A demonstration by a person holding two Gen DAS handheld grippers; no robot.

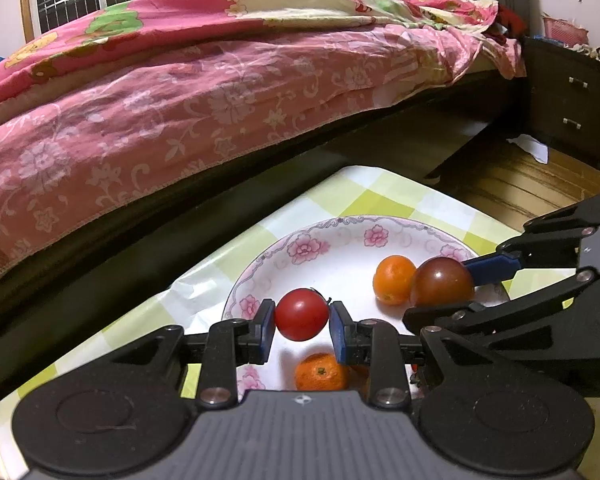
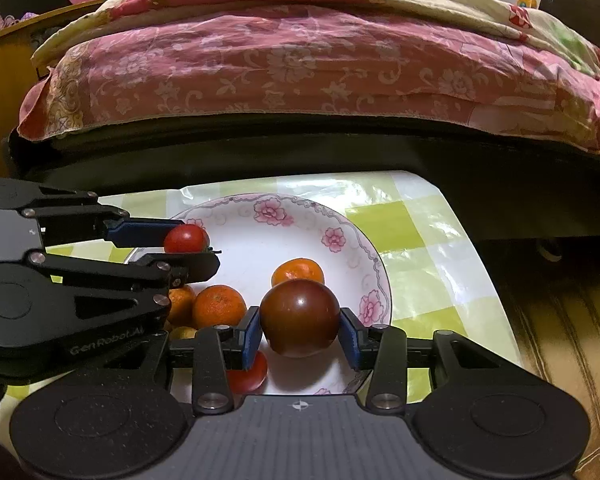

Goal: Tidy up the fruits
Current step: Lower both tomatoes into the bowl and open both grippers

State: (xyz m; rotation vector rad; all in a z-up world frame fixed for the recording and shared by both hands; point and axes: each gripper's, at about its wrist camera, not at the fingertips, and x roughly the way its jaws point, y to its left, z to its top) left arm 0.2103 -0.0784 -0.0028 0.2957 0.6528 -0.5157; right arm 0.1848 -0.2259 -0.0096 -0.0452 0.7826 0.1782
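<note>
My left gripper [image 1: 302,322] is shut on a small red tomato [image 1: 302,314] and holds it above the floral plate [image 1: 340,236]. It also shows in the right wrist view [image 2: 196,242] with the red tomato [image 2: 185,239]. My right gripper [image 2: 299,330] is shut on a dark brown-red tomato [image 2: 299,318] over the plate [image 2: 340,220]; it also shows in the left wrist view [image 1: 466,280]. Small oranges [image 1: 394,279] [image 1: 321,372] [image 2: 219,306] lie in the plate. Another red tomato [image 2: 250,374] lies under my right gripper.
The plate sits on a table with a green-and-white checked cloth [image 2: 416,240]. A bed with a pink floral quilt [image 1: 180,100] runs close along the table's far side. A dark nightstand [image 1: 572,104] stands at the right, with wooden floor [image 2: 560,320] beside the table.
</note>
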